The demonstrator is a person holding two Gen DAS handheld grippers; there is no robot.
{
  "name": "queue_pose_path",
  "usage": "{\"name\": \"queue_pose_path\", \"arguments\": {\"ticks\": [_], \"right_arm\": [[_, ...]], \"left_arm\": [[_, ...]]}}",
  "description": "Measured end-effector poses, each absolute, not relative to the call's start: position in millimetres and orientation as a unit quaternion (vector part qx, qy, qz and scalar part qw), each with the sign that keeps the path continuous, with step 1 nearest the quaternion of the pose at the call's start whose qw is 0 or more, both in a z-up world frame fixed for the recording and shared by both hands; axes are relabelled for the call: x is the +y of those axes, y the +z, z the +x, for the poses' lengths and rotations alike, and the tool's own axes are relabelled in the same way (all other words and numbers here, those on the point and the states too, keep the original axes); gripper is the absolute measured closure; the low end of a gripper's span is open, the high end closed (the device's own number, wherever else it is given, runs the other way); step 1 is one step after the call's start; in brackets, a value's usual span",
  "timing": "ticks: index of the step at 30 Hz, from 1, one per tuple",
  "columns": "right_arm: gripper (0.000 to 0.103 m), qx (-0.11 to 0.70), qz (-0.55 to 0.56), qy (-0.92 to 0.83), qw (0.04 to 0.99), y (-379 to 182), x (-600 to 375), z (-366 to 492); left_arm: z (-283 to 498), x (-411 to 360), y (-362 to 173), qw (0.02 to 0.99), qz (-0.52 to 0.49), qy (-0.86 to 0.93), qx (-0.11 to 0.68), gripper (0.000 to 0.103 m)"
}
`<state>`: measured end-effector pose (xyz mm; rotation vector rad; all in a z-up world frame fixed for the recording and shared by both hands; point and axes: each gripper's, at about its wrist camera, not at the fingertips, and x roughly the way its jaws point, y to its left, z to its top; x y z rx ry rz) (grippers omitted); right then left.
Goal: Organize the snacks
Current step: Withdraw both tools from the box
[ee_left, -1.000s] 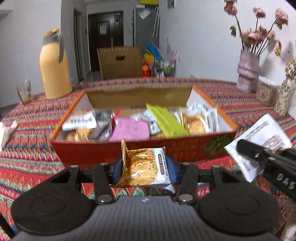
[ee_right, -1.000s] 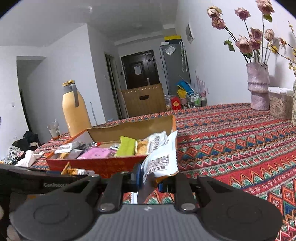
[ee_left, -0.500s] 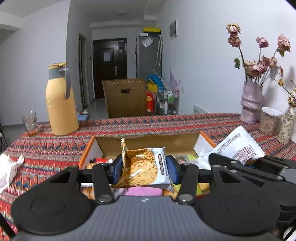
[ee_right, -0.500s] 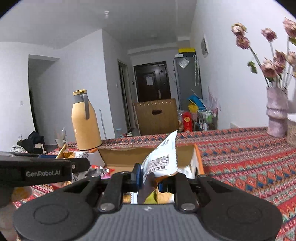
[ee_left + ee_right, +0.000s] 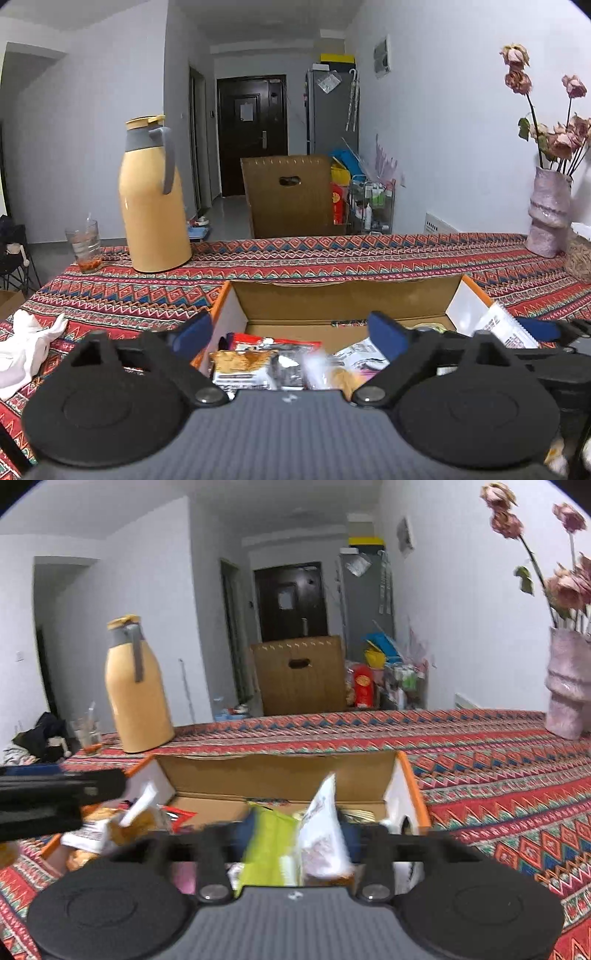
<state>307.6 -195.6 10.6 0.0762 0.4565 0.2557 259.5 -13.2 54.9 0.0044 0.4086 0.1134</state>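
Across the lower frame of the left wrist view, the left hand-held gripper [image 5: 290, 332] is seen with its jaws spread wide and nothing between them; half a second ago the orange cracker packet was clamped there, and that cracker packet [image 5: 245, 369] now lies released among the snacks in the cardboard box [image 5: 343, 299]. At lower right of that view, the white packet [image 5: 500, 328] is pinched by the other tool. In the right wrist view, the right hand-held gripper [image 5: 295, 836] is closed on the white packet [image 5: 323, 834], as before, held over the box [image 5: 280, 775] beside a green packet [image 5: 266, 845]. The box is set on a desk [image 5: 332, 258] covered with a red patterned cloth. At left a drinking glass [image 5: 84, 245] and a yellow thermos jug [image 5: 151, 195] are placed; at centre a dark door [image 5: 251, 133] is seen beyond; at right a vase of dried flowers [image 5: 548, 210] stands.
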Motion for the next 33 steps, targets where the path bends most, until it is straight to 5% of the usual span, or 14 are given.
{"name": "queue_pose_path", "arguments": {"ticks": [1, 4, 33], "right_arm": [[0.004, 0.223, 0.038, 0.121, 0.966, 9.7, -197.2, 306.8], [0.0, 0.223, 0.047, 0.119, 0.966, 10.3, -202.3, 301.9], [0.0, 0.222, 0.018, 0.133, 0.966, 13.6, -217.6, 136.5]], "left_arm": [[257.4, -11.4, 55.0, 0.978, -0.001, 0.057, 0.2, 0.0], [250.5, -5.7, 56.3, 0.979, -0.003, 0.06, 0.197, 0.0], [93.5, 13.5, 33.8, 0.982, -0.011, -0.001, 0.189, 0.0]]}}
